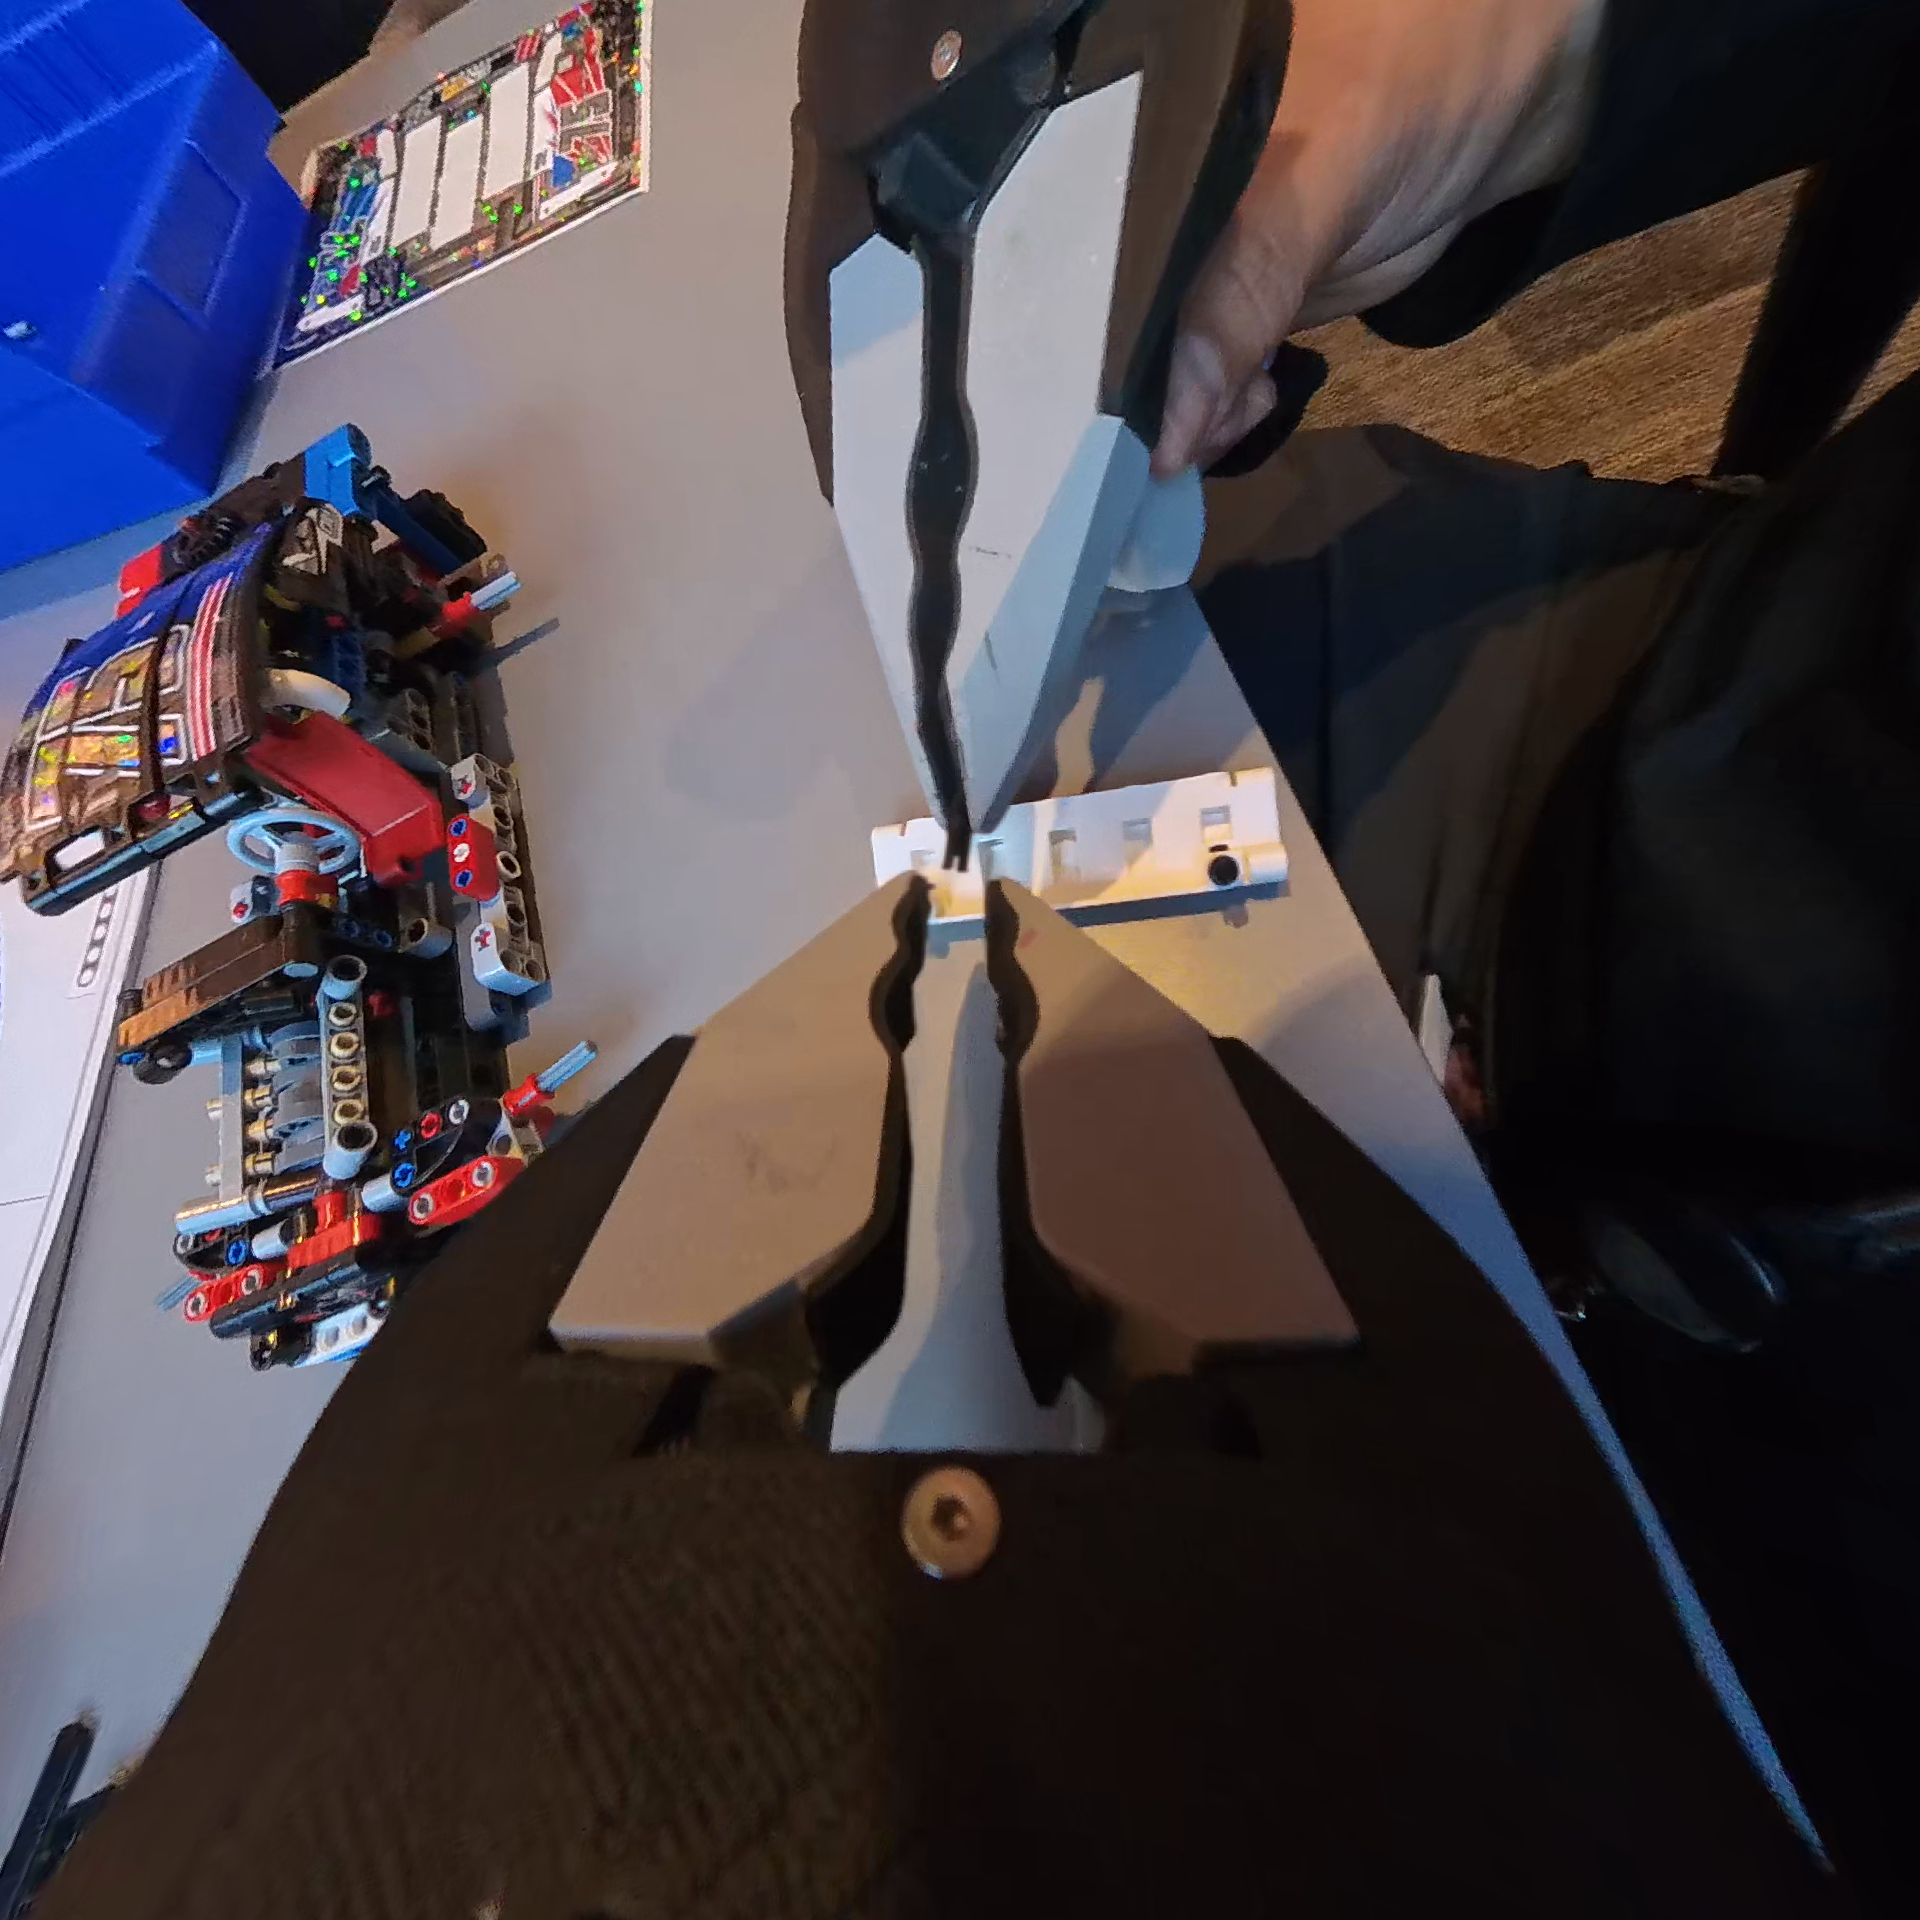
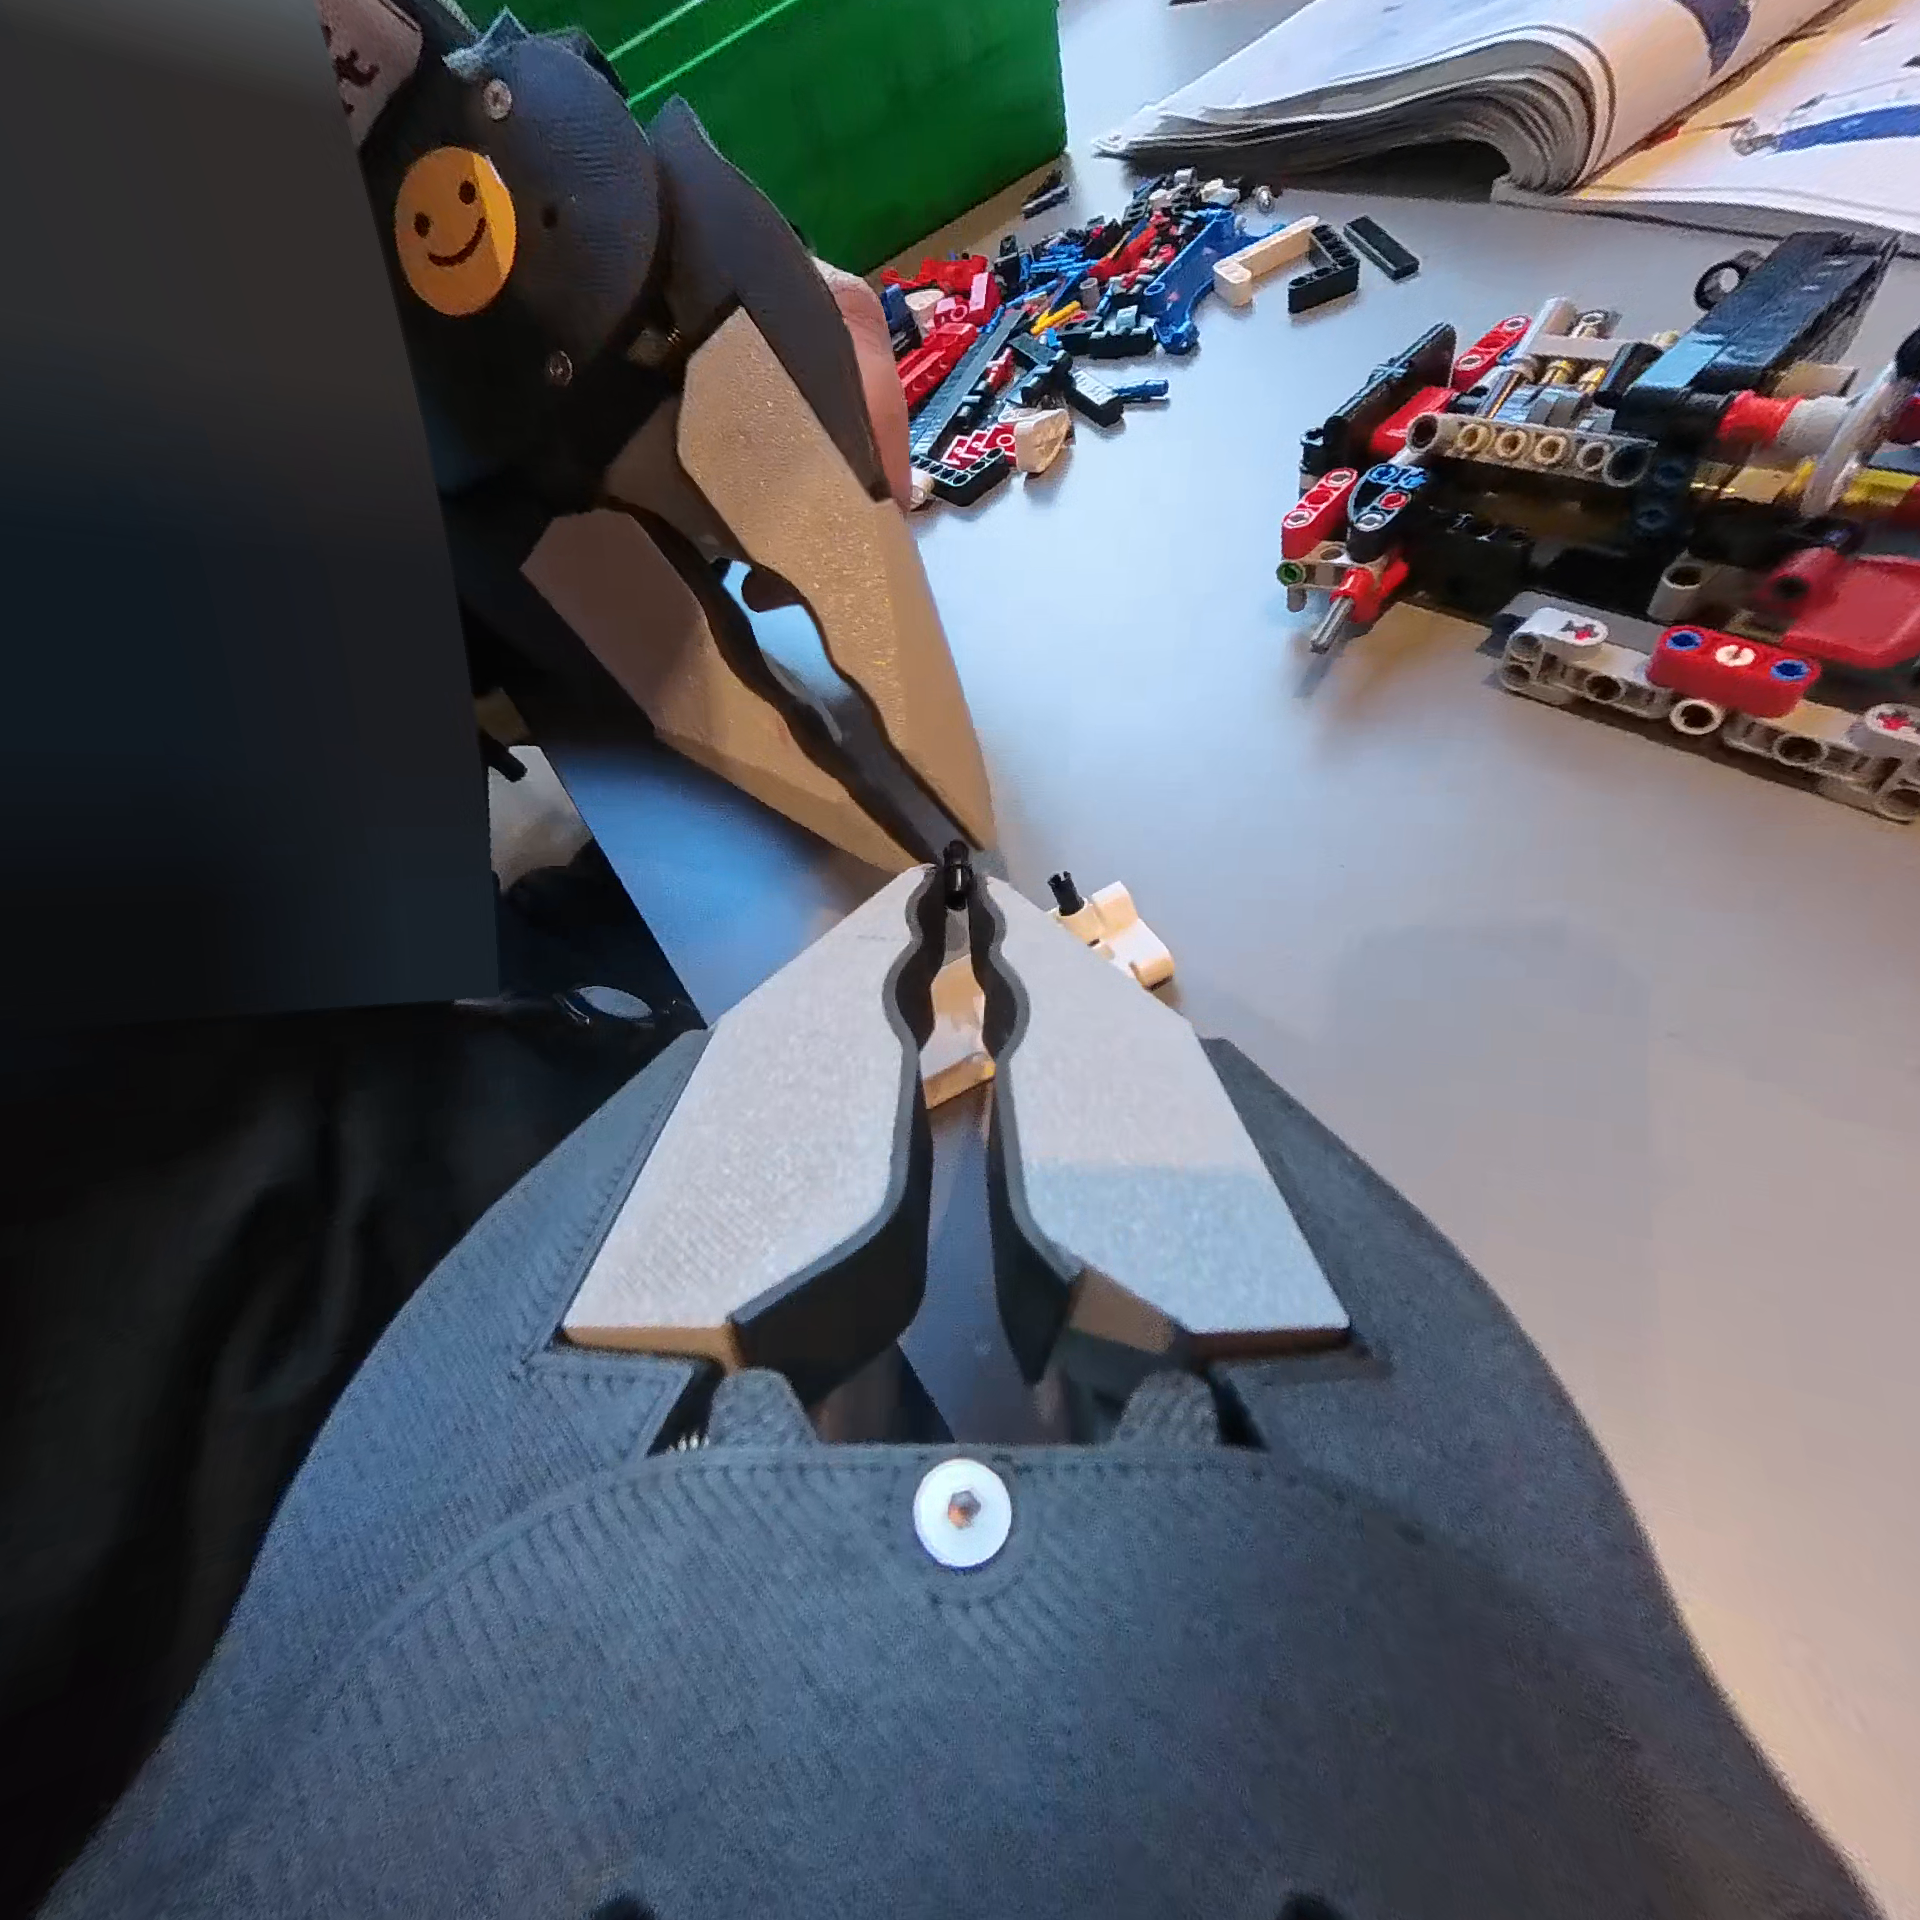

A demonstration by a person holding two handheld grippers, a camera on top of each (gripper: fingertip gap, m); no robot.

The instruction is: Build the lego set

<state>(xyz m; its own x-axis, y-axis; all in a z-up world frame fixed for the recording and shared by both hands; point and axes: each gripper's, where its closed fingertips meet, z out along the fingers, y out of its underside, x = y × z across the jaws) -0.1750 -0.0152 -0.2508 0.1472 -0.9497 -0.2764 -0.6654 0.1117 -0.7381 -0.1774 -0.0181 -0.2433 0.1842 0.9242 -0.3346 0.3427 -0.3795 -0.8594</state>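
My left gripper [image 1: 956, 894] is shut on one end of a long white Lego beam [image 1: 1143, 831] and holds it at the table's edge. My right gripper [image 2: 954, 888] is shut on a small black pin [image 2: 954, 871], with the pin's tip at the beam's held end. In the left wrist view the right gripper [image 1: 954, 831] comes down from above, and the pin [image 1: 954, 854] touches a slot in the beam. In the right wrist view the left gripper [image 2: 951, 844] comes in from the upper left. The beam [image 2: 1127, 930] carries a second black pin [image 2: 1061, 889].
A partly built car model [image 1: 312, 883] lies on the grey table [image 1: 675, 468]; it also shows in the right wrist view [image 2: 1662, 520]. A sticker sheet [image 1: 478, 177] and blue bin [image 1: 104, 260] lie beyond. Loose pieces [image 2: 1091, 312], a green bin [image 2: 852, 104] and an open booklet [image 2: 1507, 94] are farther off. Less than 4 cm separates the two grippers' tips.
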